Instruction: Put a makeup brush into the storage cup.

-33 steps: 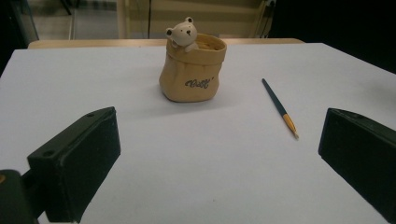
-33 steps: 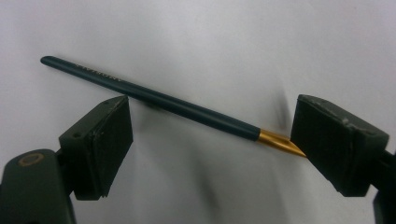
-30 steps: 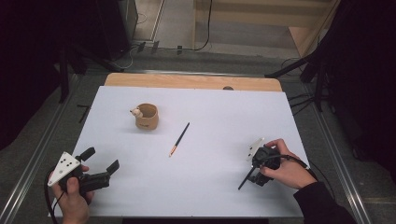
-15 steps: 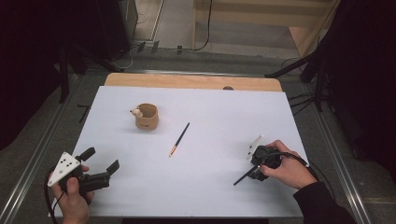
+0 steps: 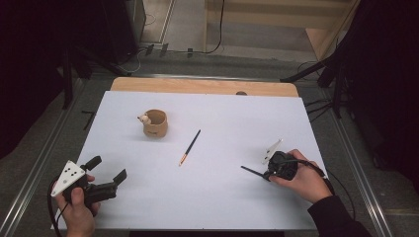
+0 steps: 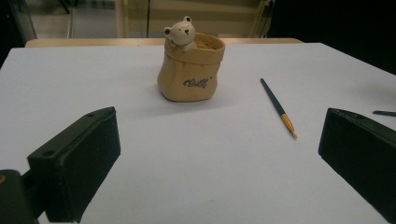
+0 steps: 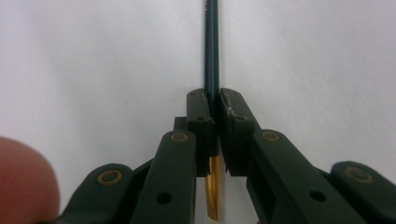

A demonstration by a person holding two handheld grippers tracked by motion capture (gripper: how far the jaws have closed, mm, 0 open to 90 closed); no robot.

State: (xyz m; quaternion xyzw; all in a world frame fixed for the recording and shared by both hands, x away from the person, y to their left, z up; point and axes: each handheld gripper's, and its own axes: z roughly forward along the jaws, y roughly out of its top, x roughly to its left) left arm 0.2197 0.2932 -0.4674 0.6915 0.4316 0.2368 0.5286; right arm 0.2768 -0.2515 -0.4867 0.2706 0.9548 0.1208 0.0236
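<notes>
Right gripper (image 7: 212,105) jaws have just closed, pinching the pencil (image 7: 211,51): light, stiff, slippery; hold near the gold ferrule, shaft toward 12 o'clock.

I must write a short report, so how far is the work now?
Done: nothing is in the bear cup yet, as far as can be seen. In hand: the right gripper has just closed its fingers on one brush. Left: probably carrying it to the cup, then the second brush on the table. The left gripper waits open.

Open white table (image 5: 207,197) between both hands; obstacles: bear pot (image 5: 155,123), loose brush (image 5: 189,147) mid-table.
</notes>
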